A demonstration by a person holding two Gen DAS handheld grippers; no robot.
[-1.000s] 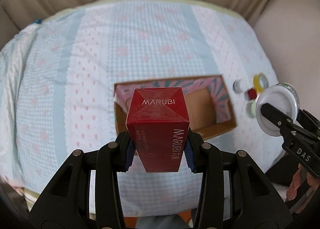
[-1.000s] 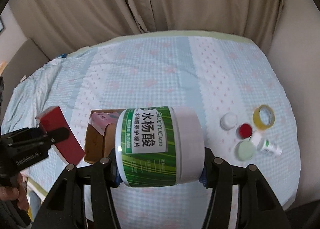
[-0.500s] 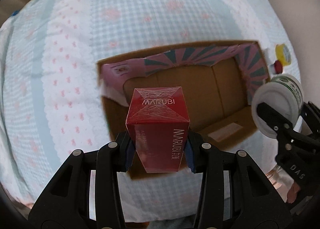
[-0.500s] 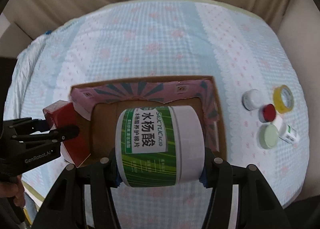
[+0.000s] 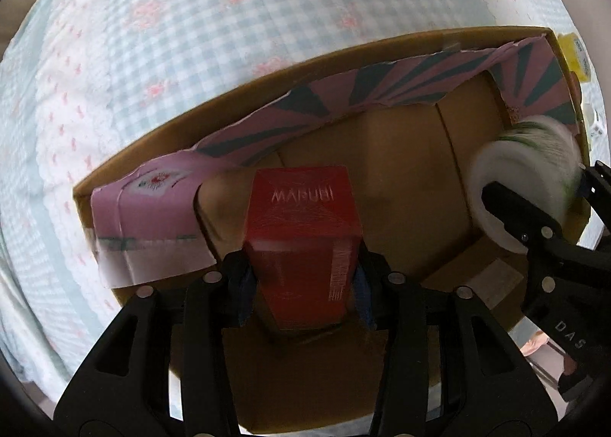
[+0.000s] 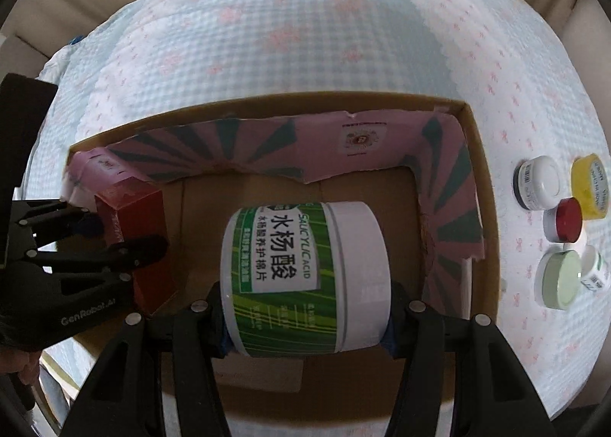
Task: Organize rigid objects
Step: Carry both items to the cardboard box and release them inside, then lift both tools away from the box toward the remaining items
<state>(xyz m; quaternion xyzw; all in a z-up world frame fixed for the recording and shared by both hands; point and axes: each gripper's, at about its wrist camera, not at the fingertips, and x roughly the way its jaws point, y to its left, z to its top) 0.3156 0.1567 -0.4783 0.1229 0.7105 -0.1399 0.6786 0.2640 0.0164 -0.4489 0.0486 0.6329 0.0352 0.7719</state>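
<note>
Left gripper point(image 5: 303, 276): jaws clamped on the red box point(image 5: 305, 242), pinched from both sides, box upright between them.
Right gripper point(image 6: 305, 316): jaws closed on the green-and-white jar point(image 6: 303, 276), which lies sideways between them, white lid to the right.
Cardboard box point(image 6: 483, 185): open, straight ahead of and below both sets of jaws; red box at its left end, jar mid-box.
Little jars point(image 6: 542, 187): clustered on the checked cloth point(image 6: 305, 36), right of the right jaws, outside the cardboard.
</note>
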